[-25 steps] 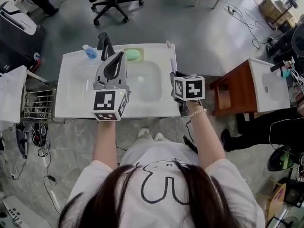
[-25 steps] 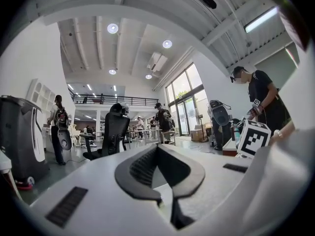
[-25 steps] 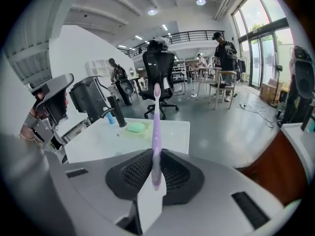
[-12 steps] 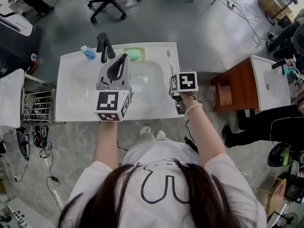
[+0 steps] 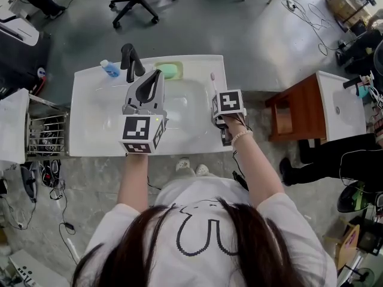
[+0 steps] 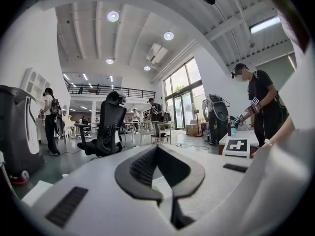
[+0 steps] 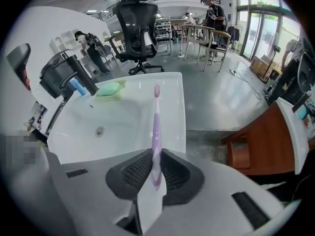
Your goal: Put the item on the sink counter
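Note:
A purple and white toothbrush (image 5: 213, 87) (image 7: 156, 119) is clamped in my right gripper (image 5: 218, 107) (image 7: 156, 155), bristle end pointing away from me. It hangs just over the right rim of the white sink counter (image 5: 90, 142) (image 7: 174, 107), beside the basin (image 5: 179, 100). I cannot tell whether the brush touches the rim. My left gripper (image 5: 155, 75) (image 6: 157, 147) hovers level over the basin's left half, its jaws shut with nothing between them.
A black faucet (image 5: 130, 60), a blue bottle (image 5: 109, 68) and a green soap (image 5: 169, 69) stand along the counter's far edge. A wire rack (image 5: 48, 133) is at the left, a wooden stand (image 5: 299, 109) with another sink at the right. A person (image 6: 261, 107) stands nearby.
My right gripper has sunk and tipped downward, bringing the toothbrush lower over the counter's right rim. The left gripper has dropped slightly over the basin.

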The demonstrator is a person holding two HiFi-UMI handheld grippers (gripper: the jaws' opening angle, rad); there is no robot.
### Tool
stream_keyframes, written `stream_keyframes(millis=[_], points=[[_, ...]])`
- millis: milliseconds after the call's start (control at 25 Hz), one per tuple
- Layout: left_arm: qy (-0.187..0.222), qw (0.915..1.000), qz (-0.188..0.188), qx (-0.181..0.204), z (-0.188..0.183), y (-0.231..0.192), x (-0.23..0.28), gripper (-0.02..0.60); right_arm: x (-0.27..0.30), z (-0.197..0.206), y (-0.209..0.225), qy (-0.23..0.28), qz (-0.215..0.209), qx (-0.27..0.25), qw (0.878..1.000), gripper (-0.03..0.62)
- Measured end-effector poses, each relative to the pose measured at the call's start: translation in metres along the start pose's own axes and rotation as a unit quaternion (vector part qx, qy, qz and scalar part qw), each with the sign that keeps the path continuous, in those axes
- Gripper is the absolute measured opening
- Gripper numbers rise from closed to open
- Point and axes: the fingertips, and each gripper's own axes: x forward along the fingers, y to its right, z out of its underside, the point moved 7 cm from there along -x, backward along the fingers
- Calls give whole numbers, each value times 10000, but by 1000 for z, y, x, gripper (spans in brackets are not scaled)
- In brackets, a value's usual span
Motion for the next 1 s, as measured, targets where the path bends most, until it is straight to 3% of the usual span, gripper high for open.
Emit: stream_keyframes(millis=[200,360,480,1000], points=[[-25,10000,-16,-29,2,-2,6,9,2,-3,-1,-157,2,-209,9997,88],[-26,10000,-20,-21,3,-3,10,9,2,-4,-4,-193,-258,-184,9993,191],[4,10000,-18,-15,0,-3,11,9,-2,-4,-5,-129,-325,-255,9991,212],[285,9995,39,142,-29,9,3,9,-83,-20,-5,1462,-458,-523,9868,207]])
